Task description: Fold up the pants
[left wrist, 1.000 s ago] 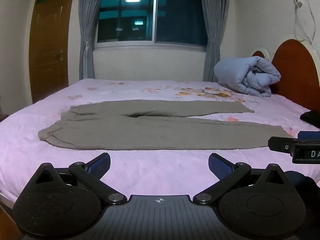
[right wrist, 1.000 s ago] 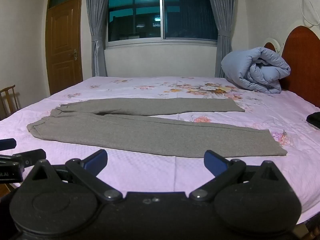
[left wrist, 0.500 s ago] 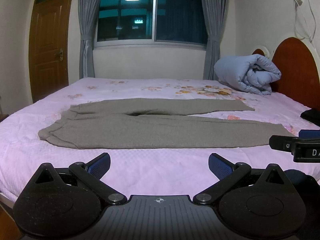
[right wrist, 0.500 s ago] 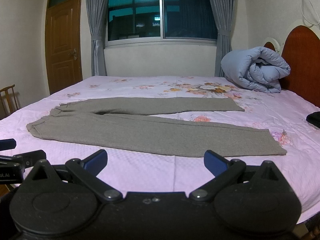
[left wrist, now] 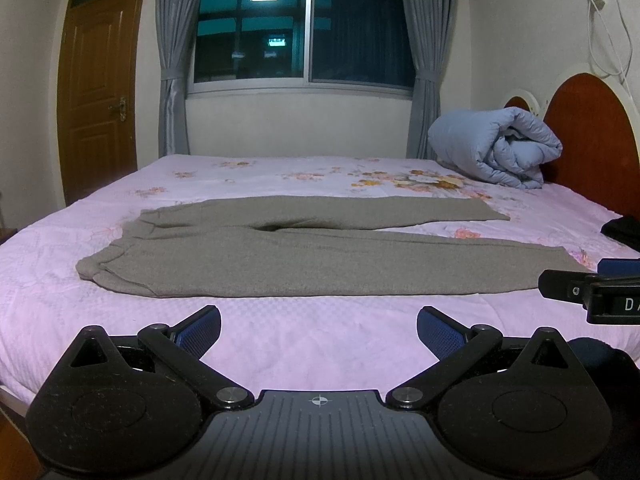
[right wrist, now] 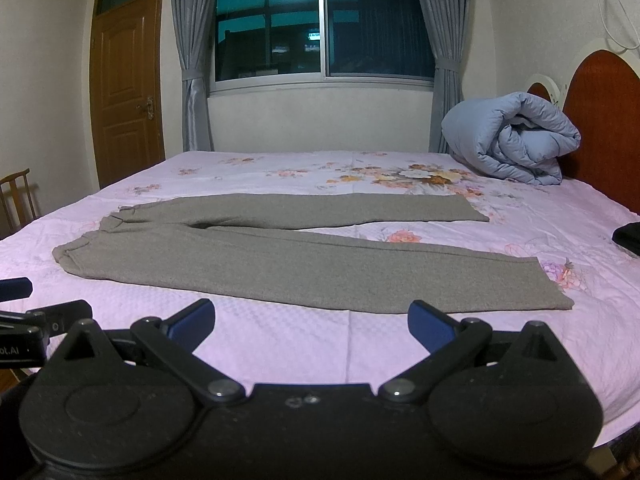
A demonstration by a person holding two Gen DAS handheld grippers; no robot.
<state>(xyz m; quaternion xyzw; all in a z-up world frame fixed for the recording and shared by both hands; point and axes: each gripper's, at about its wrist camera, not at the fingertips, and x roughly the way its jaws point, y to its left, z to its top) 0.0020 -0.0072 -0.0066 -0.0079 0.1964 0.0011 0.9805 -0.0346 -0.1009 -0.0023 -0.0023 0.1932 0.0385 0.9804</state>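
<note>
Grey-brown pants (left wrist: 304, 256) lie flat on the pink floral bed (left wrist: 280, 344), waistband to the left, two legs running right, the far leg angled away. They also show in the right wrist view (right wrist: 304, 256). My left gripper (left wrist: 319, 330) is open and empty, just short of the near leg's edge. My right gripper (right wrist: 311, 322) is open and empty, near the same leg's lower edge toward the cuff. Each gripper's fingers show at the edge of the other's view.
A rolled blue duvet (left wrist: 496, 146) sits at the back right by the red headboard (left wrist: 592, 136). A black item (left wrist: 622, 230) lies at the bed's right edge. A window, curtains and wooden door (left wrist: 100, 92) stand behind. A chair (right wrist: 16, 200) is at left.
Both grippers have stayed nearly still. The left view has shifted very slightly; the pants have not moved.
</note>
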